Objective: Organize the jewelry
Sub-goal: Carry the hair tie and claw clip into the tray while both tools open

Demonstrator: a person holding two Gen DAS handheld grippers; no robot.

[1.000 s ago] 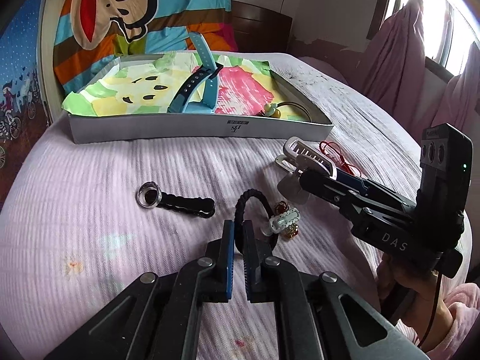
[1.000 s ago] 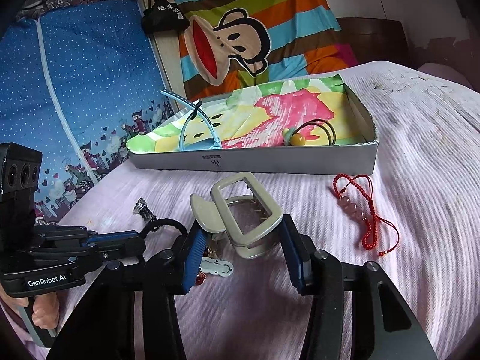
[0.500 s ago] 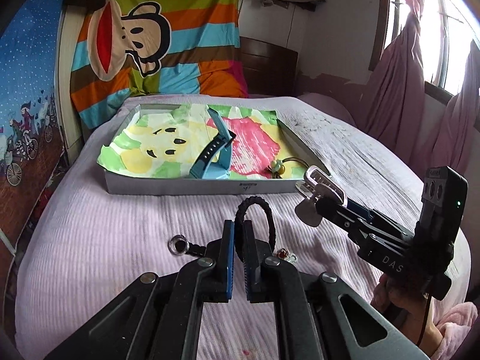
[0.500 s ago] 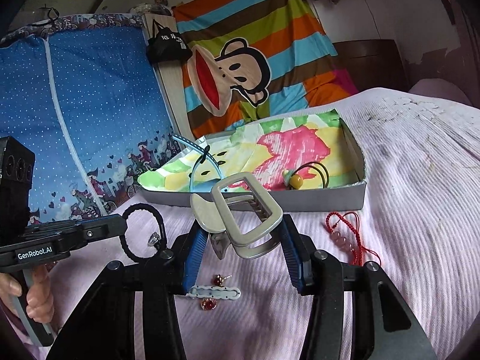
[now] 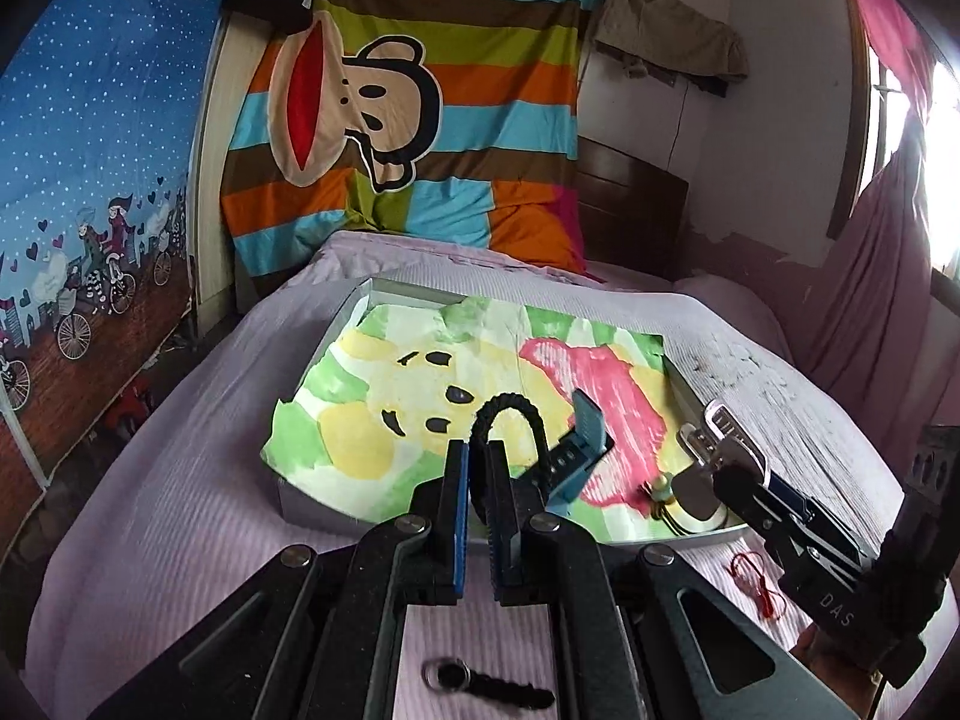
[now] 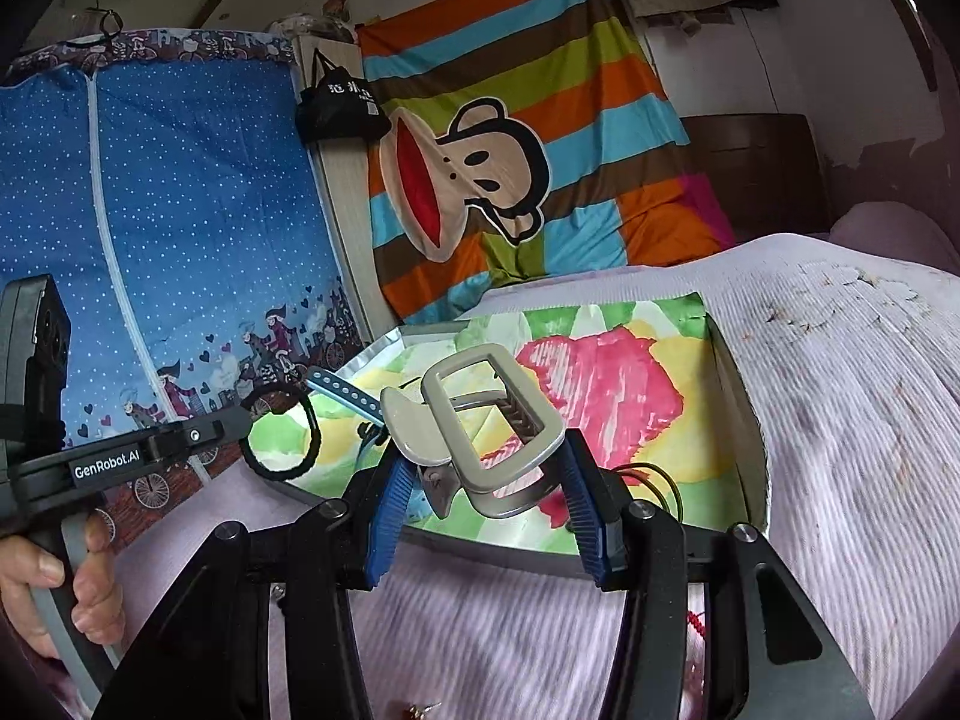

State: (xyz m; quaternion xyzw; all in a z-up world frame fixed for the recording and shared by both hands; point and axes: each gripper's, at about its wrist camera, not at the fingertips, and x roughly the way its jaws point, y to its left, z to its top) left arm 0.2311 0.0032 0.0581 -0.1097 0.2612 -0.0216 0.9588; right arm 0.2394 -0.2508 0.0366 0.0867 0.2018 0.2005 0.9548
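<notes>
Tongs on the left (image 5: 477, 480) are closed almost fully, nipping a black braided hair loop (image 5: 510, 420) whose arch stands up above the blue pads. In the right wrist view the same loop (image 6: 282, 438) hangs from those tongs over the near left corner of the tray (image 6: 741, 420).

The right tongs (image 6: 480, 480) stand about half open, clamped from both sides on a grey hair claw clip (image 6: 486, 420), which is held above the tray's near edge. In the left wrist view that clip (image 5: 717, 450) sits at the tray's right side.

The tray (image 5: 312, 504) lies on a bed (image 5: 180, 450) with a lilac ribbed cover and is lined with a painted sheet in green, yellow and pink. Inside it lie a blue watch strap (image 5: 579, 450) and, near the right corner, a thin hair tie with a bead (image 5: 663, 489).

On the cover outside the tray: a red cord bracelet (image 5: 756, 588) to the right, and a black strap with a metal ring (image 5: 480, 681) near the camera. A hand (image 6: 66, 594) grips the left handle.
</notes>
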